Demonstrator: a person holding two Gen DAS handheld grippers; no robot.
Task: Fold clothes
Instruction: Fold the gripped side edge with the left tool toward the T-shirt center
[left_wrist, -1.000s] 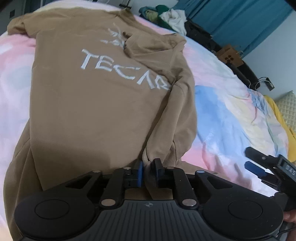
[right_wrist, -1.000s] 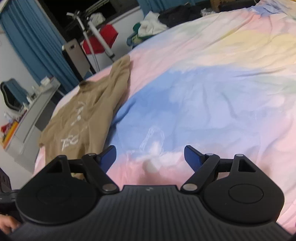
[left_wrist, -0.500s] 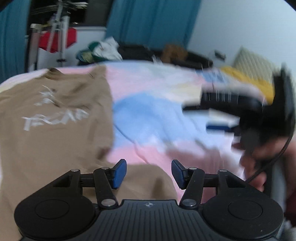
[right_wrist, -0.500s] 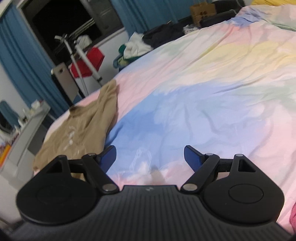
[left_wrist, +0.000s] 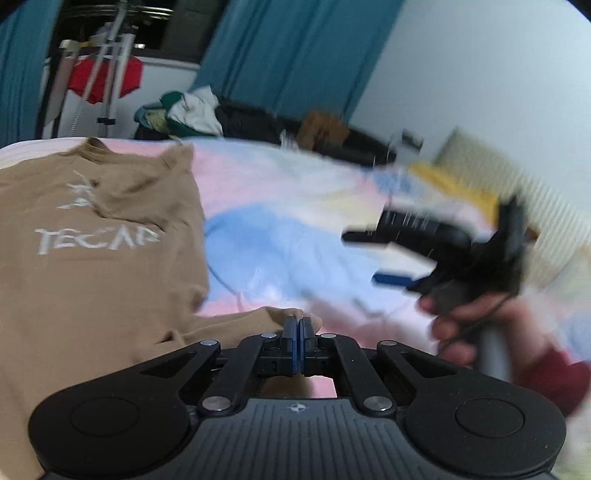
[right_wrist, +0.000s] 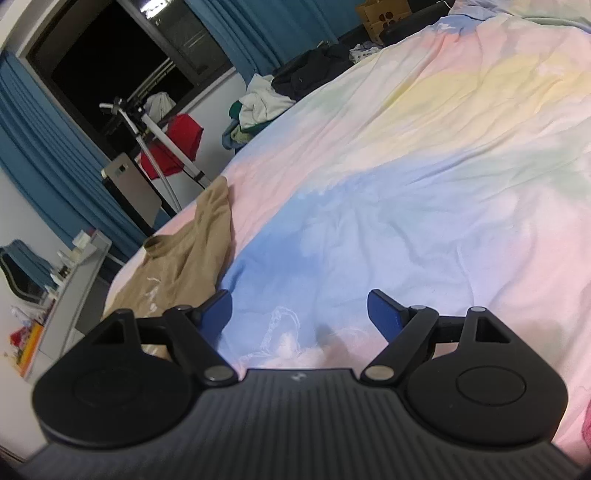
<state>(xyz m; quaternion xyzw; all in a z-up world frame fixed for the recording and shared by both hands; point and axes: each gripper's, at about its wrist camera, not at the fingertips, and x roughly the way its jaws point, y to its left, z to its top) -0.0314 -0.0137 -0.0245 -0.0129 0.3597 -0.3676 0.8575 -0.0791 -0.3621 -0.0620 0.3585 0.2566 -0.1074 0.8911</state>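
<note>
Left wrist only: claw (left_wrist: 298, 326) on shirt (left_wrist: 92, 258)

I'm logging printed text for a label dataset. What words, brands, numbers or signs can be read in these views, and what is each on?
"TECAR", approximately, the last letters unclear: white print on the tan shirt, under a white graphic too stylised to read.
Small round emblem on the left gripper body: a mark, no letters.
Shirt print in the right wrist view: too small to read.
Cardboard box by the curtain: dark dots only, no legible text.

Blue curtains (right_wrist: 44, 177) flanking a dark window (right_wrist: 110, 62); pale wall (left_wrist: 480, 74) at right; grey desk (right_wrist: 74, 280) far left.
</note>
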